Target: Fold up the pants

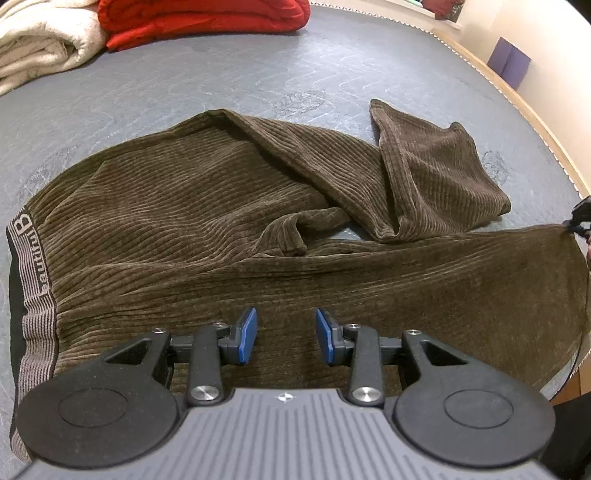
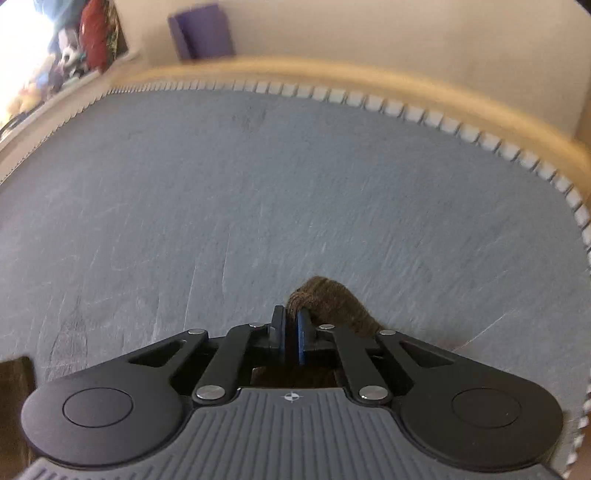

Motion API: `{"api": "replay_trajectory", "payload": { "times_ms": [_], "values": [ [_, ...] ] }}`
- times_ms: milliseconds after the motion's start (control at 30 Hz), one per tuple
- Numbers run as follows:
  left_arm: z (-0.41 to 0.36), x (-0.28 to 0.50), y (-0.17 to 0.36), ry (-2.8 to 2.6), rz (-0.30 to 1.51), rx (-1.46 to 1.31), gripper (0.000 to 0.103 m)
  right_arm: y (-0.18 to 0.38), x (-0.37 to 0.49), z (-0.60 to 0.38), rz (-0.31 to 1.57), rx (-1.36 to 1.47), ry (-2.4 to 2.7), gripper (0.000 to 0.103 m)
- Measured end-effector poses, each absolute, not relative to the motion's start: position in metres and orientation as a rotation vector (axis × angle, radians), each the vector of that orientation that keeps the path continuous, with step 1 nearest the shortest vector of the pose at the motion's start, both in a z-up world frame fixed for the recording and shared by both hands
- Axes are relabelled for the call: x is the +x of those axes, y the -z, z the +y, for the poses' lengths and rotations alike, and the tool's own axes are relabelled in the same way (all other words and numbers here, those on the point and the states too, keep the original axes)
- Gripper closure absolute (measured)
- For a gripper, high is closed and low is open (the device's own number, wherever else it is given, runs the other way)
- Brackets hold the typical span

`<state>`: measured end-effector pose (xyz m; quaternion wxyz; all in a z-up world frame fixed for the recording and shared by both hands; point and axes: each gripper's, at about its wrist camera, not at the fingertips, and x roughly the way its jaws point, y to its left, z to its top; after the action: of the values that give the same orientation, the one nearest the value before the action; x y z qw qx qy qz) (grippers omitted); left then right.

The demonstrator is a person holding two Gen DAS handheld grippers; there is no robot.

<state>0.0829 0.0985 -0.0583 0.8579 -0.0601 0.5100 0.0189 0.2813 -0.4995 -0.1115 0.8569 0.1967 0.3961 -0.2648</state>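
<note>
Pants (image 1: pixel 207 206): brown corduroy, lying spread on the grey mattress (image 1: pixel 221 74), striped waistband (image 1: pixel 35 280) at the left, one leg crumpled back across the middle, the other stretched out to the right.

My right gripper (image 2: pixel 291 332): jaws pinched closed on a bunched bit of the pants' cloth (image 2: pixel 328 299), at the stretched leg's far end, just above the mattress.

My left gripper (image 1: pixel 285 338): jaws partly apart, nothing between the blue pads (image 1: pixel 248 334), hovering over the near leg; whether it touches the cloth, I cannot tell.

Beyond: red blanket (image 1: pixel 207 18) and cream blanket (image 1: pixel 44 40) at the mattress's far end; purple block (image 2: pixel 201 31) against the wall.
</note>
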Motion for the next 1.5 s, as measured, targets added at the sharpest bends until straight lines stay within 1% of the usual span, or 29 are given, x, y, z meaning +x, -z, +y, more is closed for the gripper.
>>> {"api": "replay_trajectory", "payload": {
  "times_ms": [33,67,100,133,167,267,300,333,367,400,467,533,567,633,733,767,800,933,1033,1067,1100,1167,1233,1300,1333,1400,1433,1467,1500],
  "values": [
    [0.100,0.082,0.059,-0.041,1.072,-0.122,0.064,0.120,0.281,-0.501,0.874,0.401,0.546,0.094],
    [0.101,0.081,0.060,-0.043,1.076,-0.121,0.064,0.122,0.278,-0.500,0.872,0.377,0.539,0.093],
    [0.104,0.079,0.063,-0.047,1.083,-0.122,0.064,0.119,0.275,-0.499,0.861,0.361,0.540,0.087],
    [0.107,0.078,0.066,-0.051,1.094,-0.128,0.064,0.115,0.274,-0.497,0.855,0.351,0.549,0.077],
    [0.112,0.076,0.071,-0.057,1.114,-0.146,0.064,0.109,0.272,-0.493,0.840,0.341,0.557,0.074],
    [0.131,0.068,0.094,-0.078,1.209,-0.198,0.065,0.091,0.265,-0.484,0.796,0.326,0.512,0.073],
    [0.135,0.065,0.105,-0.098,1.263,-0.187,0.070,0.084,0.260,-0.480,0.783,0.332,0.494,0.073],
    [0.140,0.060,0.117,-0.121,1.328,-0.177,0.073,0.076,0.255,-0.476,0.771,0.341,0.471,0.073],
    [0.147,0.052,0.127,-0.134,1.360,-0.197,0.073,0.068,0.251,-0.471,0.760,0.343,0.445,0.073],
    [0.151,0.046,0.124,-0.116,1.336,-0.204,0.073,0.055,0.247,-0.464,0.750,0.343,0.424,0.073],
    [0.153,0.039,0.121,-0.089,1.354,-0.172,0.073,0.034,0.236,-0.449,0.720,0.356,0.363,0.072],
    [0.168,0.027,0.118,-0.100,1.377,-0.236,0.073,0.010,0.222,-0.429,0.687,0.363,0.282,0.067],
    [0.174,0.023,0.114,-0.094,1.382,-0.256,0.073,-0.001,0.215,-0.419,0.673,0.358,0.241,0.066],
    [0.190,0.016,0.095,-0.073,1.349,-0.257,0.073,-0.026,0.199,-0.392,0.647,0.335,0.141,0.062],
    [0.223,0.009,0.056,-0.021,1.265,-0.207,0.069,-0.050,0.176,-0.358,0.625,0.287,-0.007,0.053],
    [0.238,0.006,0.046,-0.001,1.246,-0.178,0.065,-0.055,0.170,-0.348,0.617,0.269,-0.048,0.052],
    [0.249,0.006,0.041,0.011,1.243,-0.164,0.064,-0.057,0.163,-0.339,0.608,0.252,-0.088,0.050],
    [0.297,-0.011,0.054,-0.024,1.249,-0.164,0.064,-0.047,0.150,-0.316,0.614,0.195,-0.172,0.050],
    [0.327,-0.018,0.081,-0.072,1.330,-0.248,0.064,-0.031,0.160,-0.311,0.697,0.153,-0.141,0.050],
    [0.332,-0.017,0.081,-0.071,1.308,-0.259,0.060,-0.030,0.163,-0.311,0.697,0.146,-0.132,0.050],
    [0.337,-0.015,0.081,-0.072,1.292,-0.276,0.054,-0.030,0.165,-0.310,0.696,0.139,-0.120,0.050],
    [0.343,-0.015,0.088,-0.073,1.310,-0.320,0.053,-0.028,0.168,-0.308,0.700,0.117,-0.103,0.050],
    [0.342,-0.015,0.099,-0.103,1.366,-0.269,0.053,-0.023,0.169,-0.308,0.712,0.101,-0.080,0.050],
    [0.342,-0.015,0.102,-0.099,1.377,-0.256,0.051,-0.016,0.169,-0.309,0.724,0.119,-0.067,0.050],
    [0.343,-0.015,0.102,-0.094,1.376,-0.270,0.052,-0.014,0.170,-0.312,0.731,0.140,-0.065,0.050],
    [0.343,-0.017,0.101,-0.067,1.380,-0.294,0.059,-0.009,0.171,-0.315,0.746,0.169,-0.057,0.050],
    [0.341,-0.018,0.102,-0.053,1.378,-0.276,0.060,-0.008,0.171,-0.316,0.752,0.180,-0.052,0.050],
    [0.338,-0.020,0.100,-0.034,1.374,-0.242,0.065,-0.007,0.171,-0.317,0.756,0.191,-0.049,0.050],
    [0.333,-0.023,0.098,-0.014,1.368,-0.210,0.075,-0.006,0.171,-0.318,0.759,0.201,-0.049,0.050]
  ]
}}
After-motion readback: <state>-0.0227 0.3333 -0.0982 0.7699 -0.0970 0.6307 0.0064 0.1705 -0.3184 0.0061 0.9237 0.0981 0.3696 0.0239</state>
